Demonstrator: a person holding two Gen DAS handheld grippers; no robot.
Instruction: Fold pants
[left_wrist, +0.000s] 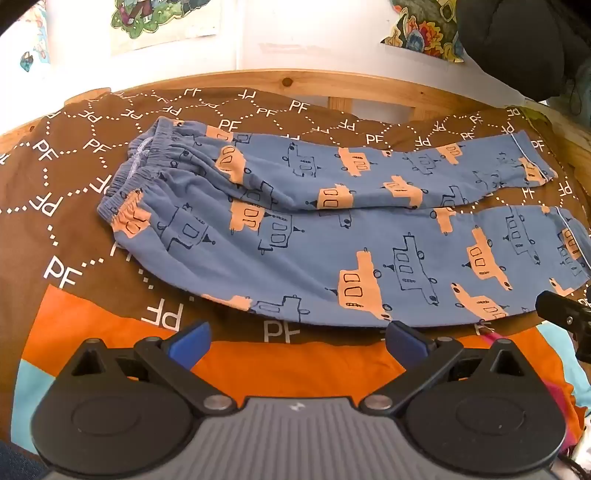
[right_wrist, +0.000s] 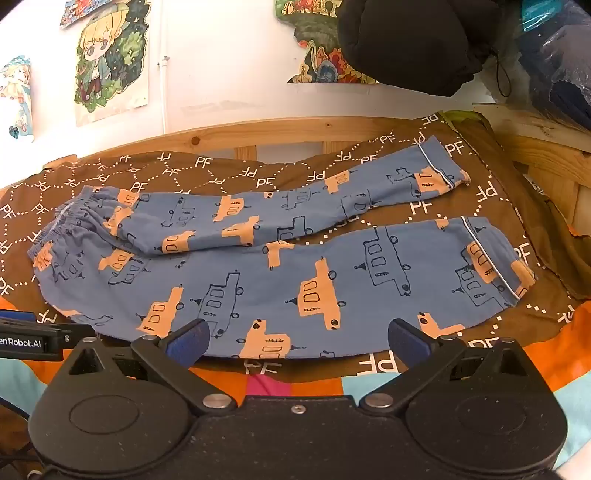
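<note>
Blue pants with orange and outlined boat prints lie flat on a brown "PF" blanket, waistband at the left, both legs running to the right, cuffs at the far right. They also show in the right wrist view. My left gripper is open and empty, just in front of the near leg's lower edge. My right gripper is open and empty, its fingertips over the near leg's front edge. The right gripper shows at the right edge of the left wrist view, and the left gripper at the left edge of the right wrist view.
A wooden bed rail runs behind the blanket, with a white wall and cartoon posters above. A black garment hangs at the upper right. Orange and light blue fabric lies in front of the blanket.
</note>
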